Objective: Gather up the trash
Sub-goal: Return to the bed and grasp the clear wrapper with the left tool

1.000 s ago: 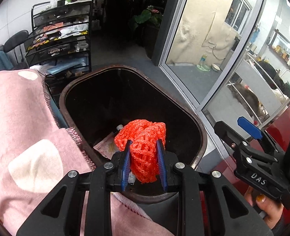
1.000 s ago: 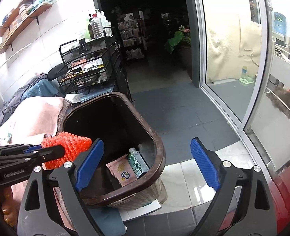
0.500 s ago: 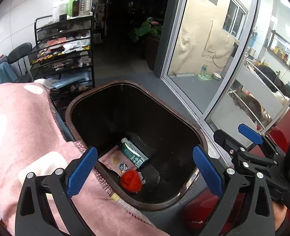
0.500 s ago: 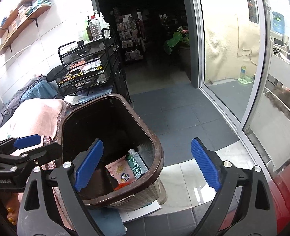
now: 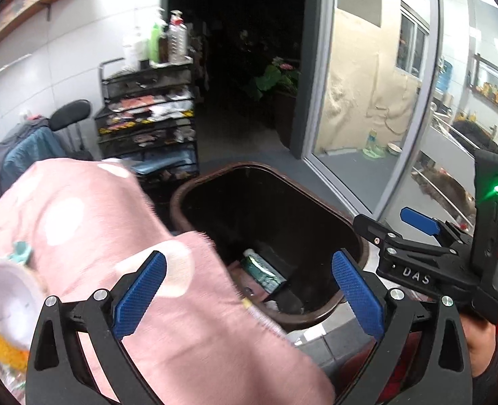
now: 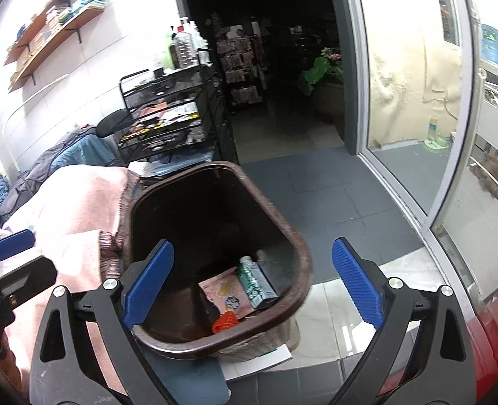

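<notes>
Brown bin (image 6: 303, 270), orange net (image 6: 225, 322) inside (below right fingers (image 6: 147, 281))

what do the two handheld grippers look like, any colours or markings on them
Both are black frames with silver bolts. The left gripper and right gripper each carry two blue ribbed pads. In the left wrist view the right gripper's body shows raised letters "DAS" and a green light. A dark sleeve cuff shows below it.

**Your two black grippers, up close**

Your left gripper (image 5: 248, 298) and right gripper (image 6: 252, 278) share black angular frames, silver screws and ribbed blue pads on the fingers (image 5: 357, 298). Your right unit carries white "DAS" lettering and a green light.
</notes>
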